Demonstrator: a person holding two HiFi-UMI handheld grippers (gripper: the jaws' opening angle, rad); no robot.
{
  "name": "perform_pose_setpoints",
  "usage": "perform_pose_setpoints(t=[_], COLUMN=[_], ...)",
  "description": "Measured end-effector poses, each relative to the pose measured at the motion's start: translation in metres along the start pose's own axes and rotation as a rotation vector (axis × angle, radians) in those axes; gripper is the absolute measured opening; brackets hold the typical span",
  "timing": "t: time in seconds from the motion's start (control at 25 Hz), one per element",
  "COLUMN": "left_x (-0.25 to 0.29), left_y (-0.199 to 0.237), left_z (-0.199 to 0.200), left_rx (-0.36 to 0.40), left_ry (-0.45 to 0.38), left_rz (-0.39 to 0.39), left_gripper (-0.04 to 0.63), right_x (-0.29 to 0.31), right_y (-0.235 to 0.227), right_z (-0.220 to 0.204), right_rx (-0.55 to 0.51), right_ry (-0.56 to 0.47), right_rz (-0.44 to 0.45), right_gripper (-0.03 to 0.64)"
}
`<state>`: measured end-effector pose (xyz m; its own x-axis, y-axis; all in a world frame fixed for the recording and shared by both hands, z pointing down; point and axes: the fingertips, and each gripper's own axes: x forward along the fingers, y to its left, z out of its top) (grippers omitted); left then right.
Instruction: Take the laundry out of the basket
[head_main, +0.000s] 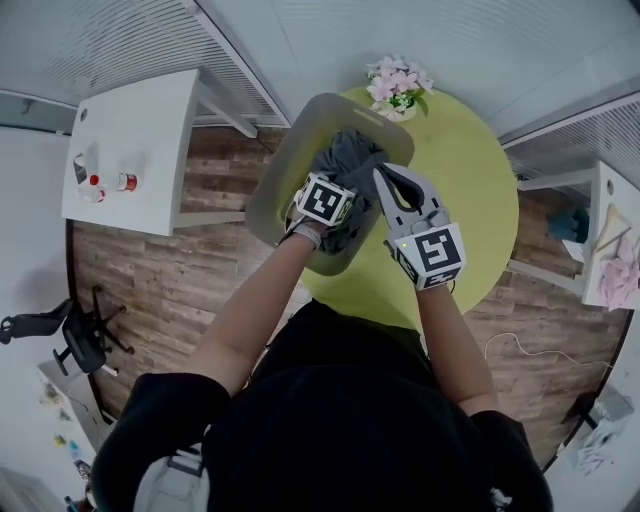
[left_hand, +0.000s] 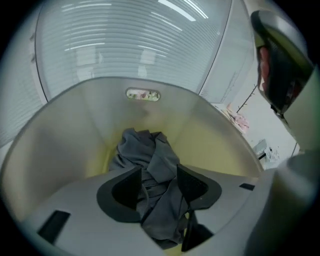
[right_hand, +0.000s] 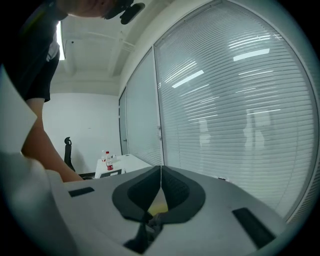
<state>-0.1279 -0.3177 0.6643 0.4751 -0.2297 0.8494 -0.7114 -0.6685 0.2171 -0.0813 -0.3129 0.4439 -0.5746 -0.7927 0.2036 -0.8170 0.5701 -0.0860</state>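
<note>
A grey plastic laundry basket (head_main: 275, 185) stands on the left edge of the round green table (head_main: 470, 200). In it lies a crumpled dark grey garment (head_main: 350, 155). My left gripper (left_hand: 159, 182) reaches down into the basket (left_hand: 65, 135), its jaws apart, and a fold of the grey garment (left_hand: 150, 150) lies between them. My right gripper (head_main: 384, 176) is held over the basket's right rim, just right of the left one. In the right gripper view its jaws (right_hand: 160, 172) point up at the blinds, tips together, nothing in them.
A pot of pink flowers (head_main: 398, 88) stands at the table's far edge behind the basket. A white desk (head_main: 130, 140) with bottles (head_main: 118, 182) is at the left, another white table (head_main: 605, 250) with pink cloth at the right. An office chair (head_main: 80, 335) stands lower left.
</note>
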Motion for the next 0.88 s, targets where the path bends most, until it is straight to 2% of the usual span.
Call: perform_pose_setpoints(t=[0.24, 0.36, 0.68, 0.88], left_x=[0.047, 0.066, 0.098, 0.112], left_y=[0.014, 0.017, 0.022, 0.024], left_z=[-0.028, -0.048, -0.055, -0.063], left_rx=[-0.076, -0.105, -0.156, -0.153], left_ry=[0.117, 0.187, 0.204, 0.231], left_rz=[0.013, 0.016, 0.021, 0.028], left_gripper=[0.327, 0.347, 0.405, 0.439], right_x=[-0.001, -0.004, -0.011, -0.014], right_y=[-0.012, -0.017, -0.025, -0.031], right_z=[-0.007, -0.009, -0.016, -0.022], right_rx=[0.013, 0.027, 0.052, 0.07], right_ry=[0.019, 0.028, 0.049, 0.058], right_rz=[-0.035, -0.048, -0.062, -0.076], right_gripper=[0.024, 0.025, 0.024, 0.025])
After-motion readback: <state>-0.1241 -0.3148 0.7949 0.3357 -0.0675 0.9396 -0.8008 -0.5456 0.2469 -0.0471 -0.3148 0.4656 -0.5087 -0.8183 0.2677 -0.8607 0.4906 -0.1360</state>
